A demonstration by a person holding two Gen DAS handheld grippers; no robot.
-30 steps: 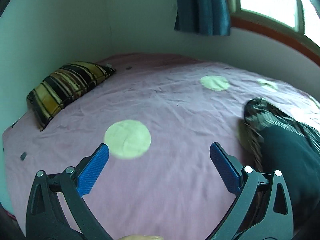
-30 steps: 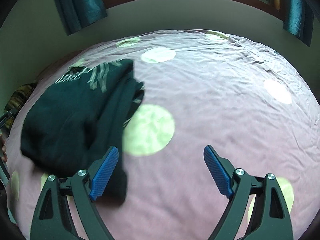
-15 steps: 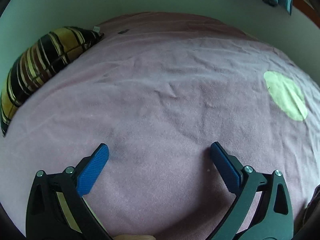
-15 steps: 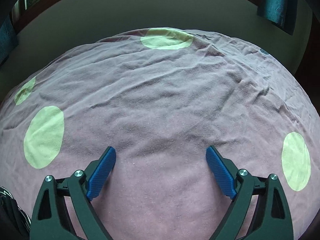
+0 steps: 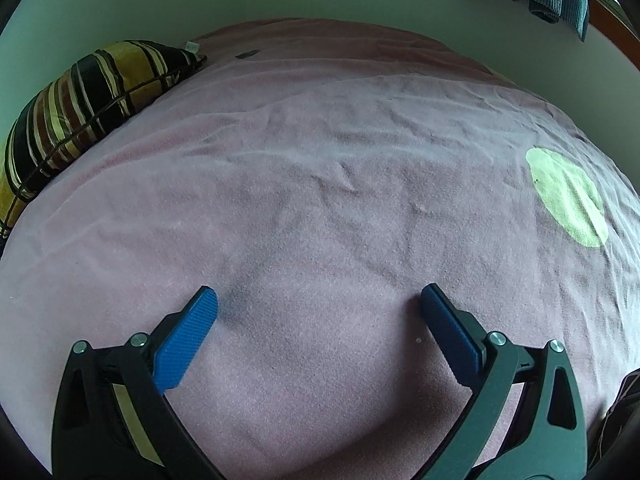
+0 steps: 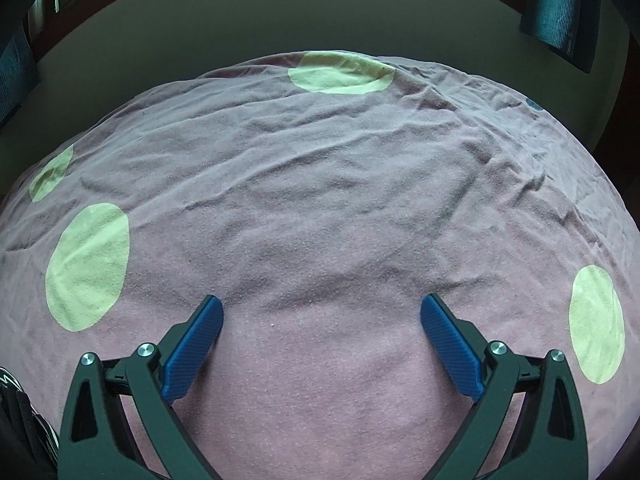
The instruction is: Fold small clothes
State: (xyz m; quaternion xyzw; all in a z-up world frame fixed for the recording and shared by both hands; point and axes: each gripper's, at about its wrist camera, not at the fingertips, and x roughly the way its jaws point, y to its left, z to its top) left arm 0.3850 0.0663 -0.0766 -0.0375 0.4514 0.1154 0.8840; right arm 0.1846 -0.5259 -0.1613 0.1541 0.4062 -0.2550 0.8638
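At the far left edge of the bed in the left wrist view, a plump cushion striped in yellow, black and dark red (image 5: pixel 84 108) leans against the pale wall. Right of it, the wrinkled pink bedsheet with pale green circles (image 5: pixel 320 200) lies bare and wide up to the wall corner. The left claw (image 5: pixel 318 300) hangs over this open stretch with its blue pads spread wide and nothing between them. At the lower right border of that view only a sliver of the dark garment with pale stripes (image 5: pixel 624 396) shows. In the right wrist view the same garment peeks in at the lower left corner (image 6: pixel 16 408), beside the claw's left finger. The right claw (image 6: pixel 322 308) points down at bare sheet, its jaws opening, nothing between them. Open sheet runs on to the bed's far edge below the wall and to its right edge, where teal curtains (image 6: pixel 560 4) hang.
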